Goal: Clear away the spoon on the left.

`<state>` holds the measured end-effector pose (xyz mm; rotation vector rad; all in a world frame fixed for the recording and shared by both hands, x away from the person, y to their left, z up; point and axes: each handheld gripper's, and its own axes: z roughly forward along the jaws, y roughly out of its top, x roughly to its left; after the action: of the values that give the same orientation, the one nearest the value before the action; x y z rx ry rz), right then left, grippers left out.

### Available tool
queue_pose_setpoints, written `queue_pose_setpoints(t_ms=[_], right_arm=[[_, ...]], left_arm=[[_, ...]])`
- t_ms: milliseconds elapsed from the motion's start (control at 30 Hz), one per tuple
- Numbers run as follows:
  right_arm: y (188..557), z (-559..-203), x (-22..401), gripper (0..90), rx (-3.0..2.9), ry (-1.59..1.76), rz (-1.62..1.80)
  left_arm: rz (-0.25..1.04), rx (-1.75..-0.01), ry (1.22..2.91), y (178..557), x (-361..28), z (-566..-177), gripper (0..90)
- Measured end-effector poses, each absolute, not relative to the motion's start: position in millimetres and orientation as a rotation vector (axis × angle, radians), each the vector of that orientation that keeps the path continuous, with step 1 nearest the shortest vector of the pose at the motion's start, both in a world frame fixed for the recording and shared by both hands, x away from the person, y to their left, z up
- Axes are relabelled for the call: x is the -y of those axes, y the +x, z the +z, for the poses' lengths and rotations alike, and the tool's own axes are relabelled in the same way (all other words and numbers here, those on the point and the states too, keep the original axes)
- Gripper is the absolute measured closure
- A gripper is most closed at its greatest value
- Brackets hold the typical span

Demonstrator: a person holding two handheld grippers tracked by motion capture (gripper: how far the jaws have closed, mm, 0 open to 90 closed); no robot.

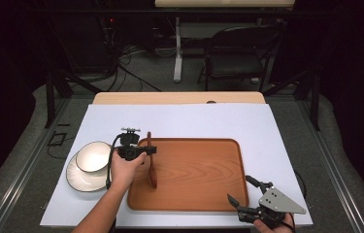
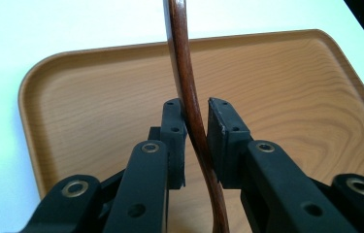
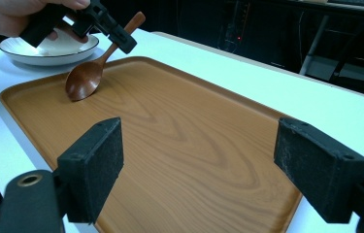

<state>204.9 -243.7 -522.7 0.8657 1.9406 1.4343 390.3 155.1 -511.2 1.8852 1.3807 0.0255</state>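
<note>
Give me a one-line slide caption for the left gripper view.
Left claw straddling the handle of a dark wooden spoon, pads not quite closed on it, over a wooden tray on a white table.

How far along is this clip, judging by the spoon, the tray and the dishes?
Done: the spoon's bowl rests on the tray. In hand: the left gripper's jaws sit either side of its handle, one pad touching and a small gap at the other. Left: the bowl and plate sit beside the tray; the right gripper waits open.
</note>
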Motion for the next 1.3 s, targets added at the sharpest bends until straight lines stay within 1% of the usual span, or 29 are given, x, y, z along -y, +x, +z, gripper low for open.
queue_pose_setpoints(t_ms=[433, 800, 1067, 1300], right_arm=[[205, -522, 243, 18.1, -1.940, 0.860, 1.432], [205, -523, 242, 18.1, -1.943, 0.856, 1.435], [205, -523, 242, 18.1, -1.945, 0.852, 1.435], [205, -522, 242, 18.1, -1.945, 0.854, 1.438]], left_arm=[[0.035, -1.440, 1.896, 395, -153, -521, 76.1], [0.015, -1.500, 1.878, 398, -156, -533, 74.6], [0.015, -1.514, 1.886, 399, -156, -537, 73.8], [0.023, -1.525, 1.890, 400, -155, -539, 70.4]])
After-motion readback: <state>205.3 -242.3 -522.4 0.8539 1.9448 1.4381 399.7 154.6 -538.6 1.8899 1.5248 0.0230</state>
